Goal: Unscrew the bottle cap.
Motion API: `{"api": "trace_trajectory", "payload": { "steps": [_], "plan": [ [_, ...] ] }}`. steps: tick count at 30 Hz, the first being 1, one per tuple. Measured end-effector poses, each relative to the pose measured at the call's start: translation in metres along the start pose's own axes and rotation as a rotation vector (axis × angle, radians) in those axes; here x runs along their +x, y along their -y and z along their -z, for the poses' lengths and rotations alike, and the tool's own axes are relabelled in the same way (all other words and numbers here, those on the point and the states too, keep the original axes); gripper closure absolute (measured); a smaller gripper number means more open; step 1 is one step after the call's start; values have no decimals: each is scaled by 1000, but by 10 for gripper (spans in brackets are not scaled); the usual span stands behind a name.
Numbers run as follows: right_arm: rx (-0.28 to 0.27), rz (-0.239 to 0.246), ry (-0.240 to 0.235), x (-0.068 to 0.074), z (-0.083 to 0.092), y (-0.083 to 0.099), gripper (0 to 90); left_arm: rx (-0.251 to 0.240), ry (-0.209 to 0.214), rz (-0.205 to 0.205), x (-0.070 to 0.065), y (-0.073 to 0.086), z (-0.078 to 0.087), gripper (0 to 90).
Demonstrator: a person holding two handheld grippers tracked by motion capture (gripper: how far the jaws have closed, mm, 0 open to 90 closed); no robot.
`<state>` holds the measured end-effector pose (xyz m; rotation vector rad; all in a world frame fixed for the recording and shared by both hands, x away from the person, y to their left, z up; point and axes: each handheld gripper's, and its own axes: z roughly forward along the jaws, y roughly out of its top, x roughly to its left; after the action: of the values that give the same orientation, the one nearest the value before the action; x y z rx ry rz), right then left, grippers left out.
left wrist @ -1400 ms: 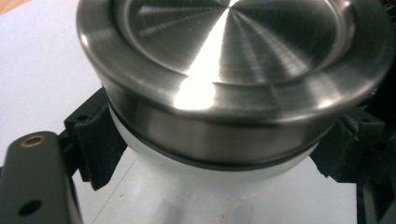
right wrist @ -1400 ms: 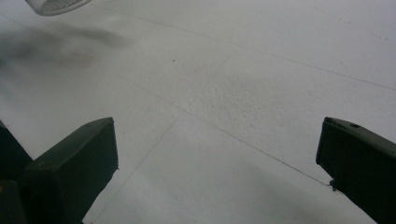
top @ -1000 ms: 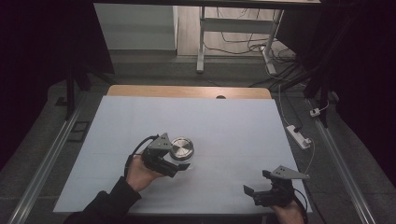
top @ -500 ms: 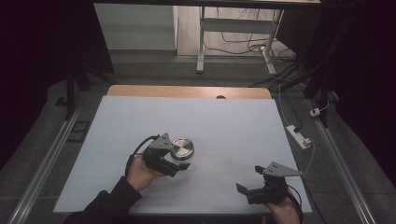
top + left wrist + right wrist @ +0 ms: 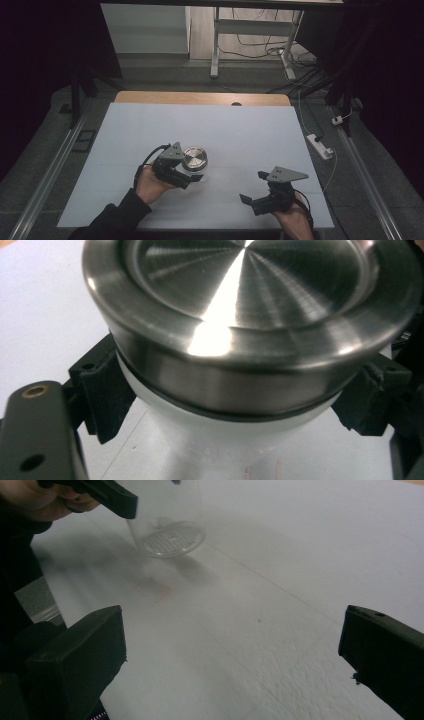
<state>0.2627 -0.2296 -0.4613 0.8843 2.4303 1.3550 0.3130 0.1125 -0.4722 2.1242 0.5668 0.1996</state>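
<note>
A person sits at a table covered by a pale sheet (image 5: 150,130), holding a two-jaw gripper in each hand. Toward the left of the table, the left gripper (image 5: 192,172) has its black jaws closed against the sides of a clear jar (image 5: 235,445) with a brushed metal lid (image 5: 194,157); in the left gripper view the jaws press the jar wall just below the lid's rim. The jar's body is see-through, and whether anything is inside cannot be told. In the right gripper view the jar's round ribbed base (image 5: 173,538) shows at the sheet, with the left hand (image 5: 47,502) beside it. Near the front right corner of the table, the right gripper (image 5: 254,187) is held low over the bare sheet, well apart from the jar, its jaws wide apart and holding nothing. Beyond the sheet a strip of wooden tabletop (image 5: 200,97) shows. On the grey floor to the right lies a white power strip (image 5: 320,145), and cables (image 5: 260,47) trail around metal legs at the back. No writing can be read.
</note>
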Motion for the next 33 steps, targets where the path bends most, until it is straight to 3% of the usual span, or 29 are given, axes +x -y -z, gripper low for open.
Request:
{"api": "trace_trajectory", "payload": {
  "steps": [7, 15, 21, 27, 33],
  "plan": [
    [-3, 7, -53, 8, -11, -13, 0, 0, -2, 3, 2, 1, 0, 155],
    [-24, 41, -77, 13, -27, -34, 0, 2, -1, 7, 2, 1, -2, 156],
    [-2, 61, -104, 18, -41, -48, 0, 6, 5, 2, 1, 1, -3, 155],
    [15, 95, -82, 23, -52, -59, 0, 9, 5, 1, 0, 1, -5, 155],
    [15, 75, -84, 23, -60, -72, 0, 4, 5, 8, -1, 1, -6, 156]
  ]
}}
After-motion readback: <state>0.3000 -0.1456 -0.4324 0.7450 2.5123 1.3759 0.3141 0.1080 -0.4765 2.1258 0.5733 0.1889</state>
